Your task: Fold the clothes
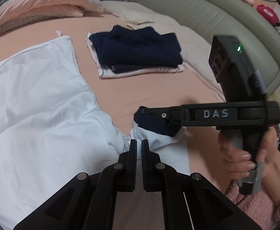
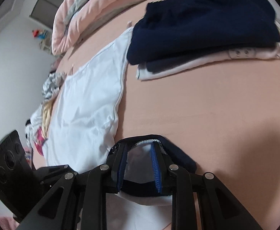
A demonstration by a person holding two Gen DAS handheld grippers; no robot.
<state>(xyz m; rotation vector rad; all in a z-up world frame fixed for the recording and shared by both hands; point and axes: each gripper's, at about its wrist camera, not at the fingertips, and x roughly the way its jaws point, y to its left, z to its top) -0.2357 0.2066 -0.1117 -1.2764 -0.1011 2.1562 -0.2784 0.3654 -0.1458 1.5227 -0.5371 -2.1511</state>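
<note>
A bed [image 1: 159,88] under a pink sheet, with a pile of quilts [image 1: 44,2] at its far side and a green headboard [image 1: 207,13] beyond. A white shirt [image 1: 34,99] lies spread flat on the sheet; just beyond it sits a stack [image 1: 138,51] of folded clothes, navy on top. Your left gripper [image 1: 139,143] has its jaws closed on the white cloth at the shirt's near edge. Your right gripper [image 2: 138,149] stands part open, and its jaws appear to pinch the navy-trimmed cuff [image 2: 176,153] of a sleeve, white cloth showing between the blue pads [image 2: 156,163]; in the left view this same gripper reaches in from the right over the cuff, held in your hand [image 1: 239,159]. The step in hand looks like the sleeve fold: both grips are set on the near corner of the shirt. The next move, by this reading, calls for you to lift both hands together and carry the sleeve across onto the shirt's body, keeping the cloth taut and level so no crease forms, then to let go once it lies flat.
</note>
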